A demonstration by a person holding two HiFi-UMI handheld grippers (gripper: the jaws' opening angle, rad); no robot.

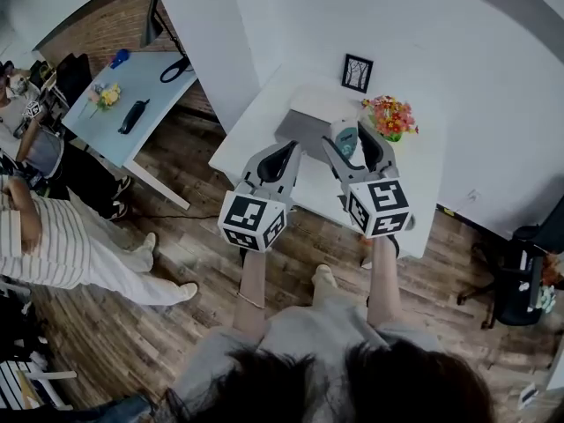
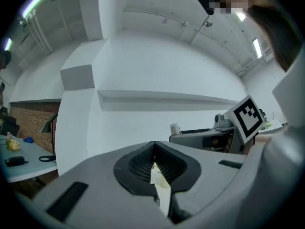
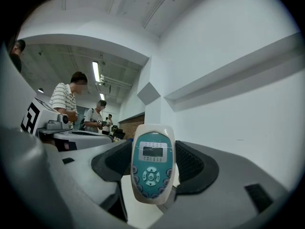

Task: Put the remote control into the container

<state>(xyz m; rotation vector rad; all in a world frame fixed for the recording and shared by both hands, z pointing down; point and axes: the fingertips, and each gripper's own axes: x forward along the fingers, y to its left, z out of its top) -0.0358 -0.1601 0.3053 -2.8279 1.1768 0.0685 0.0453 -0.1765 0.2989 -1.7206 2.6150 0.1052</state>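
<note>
A white remote control with a teal face and small screen (image 1: 345, 140) (image 3: 152, 163) stands upright between the jaws of my right gripper (image 1: 352, 141) (image 3: 153, 162), which is shut on it. It hangs over the white table (image 1: 256, 135), just right of a shallow grey container (image 1: 295, 130) with a white back wall. My left gripper (image 1: 282, 154) (image 2: 153, 163) is beside the right one, above the container's near edge; its pads meet with nothing held. The right gripper's marker cube (image 2: 248, 116) also shows in the left gripper view.
A pot of flowers (image 1: 390, 116) and a small black picture frame (image 1: 357, 72) stand at the table's back by the white wall. A pale blue table (image 1: 132, 95) and people (image 1: 53, 245) are at the left. A black office chair (image 1: 520, 280) is at the right.
</note>
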